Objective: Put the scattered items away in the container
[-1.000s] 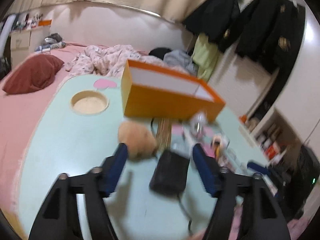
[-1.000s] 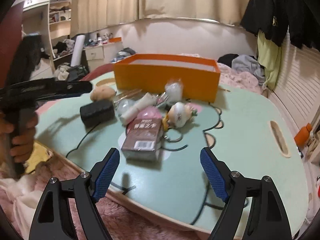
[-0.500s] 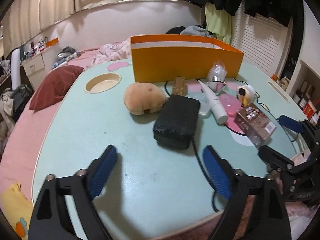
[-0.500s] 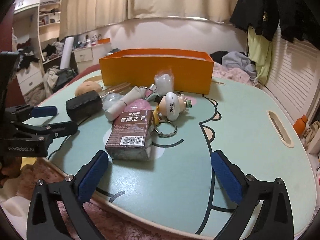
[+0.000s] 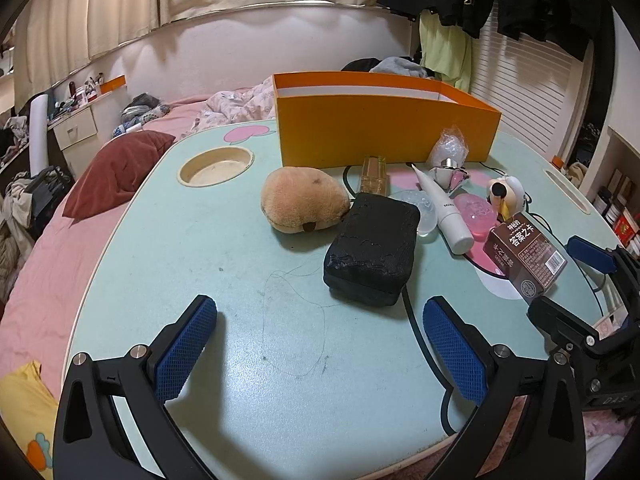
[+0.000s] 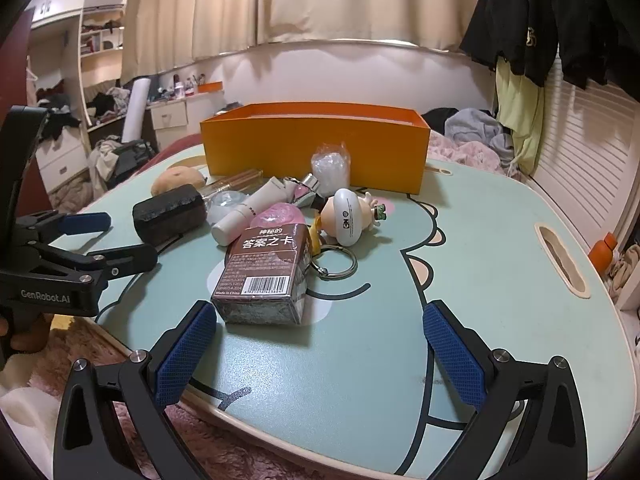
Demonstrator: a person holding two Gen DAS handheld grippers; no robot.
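Both sets of fingers are spread wide and hold nothing: the left gripper (image 5: 320, 344) faces the black pouch (image 5: 373, 249) at 12 o'clock, the right gripper (image 6: 320, 342) the brown card box (image 6: 265, 275) at 11. The orange container (image 6: 316, 146) stands beyond at 12 on the table (image 6: 480, 280). A careless reach could likely shove the crowded items together, or snag the pouch's cord.

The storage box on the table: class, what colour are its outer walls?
Orange; the storage box shows best in the right wrist view.
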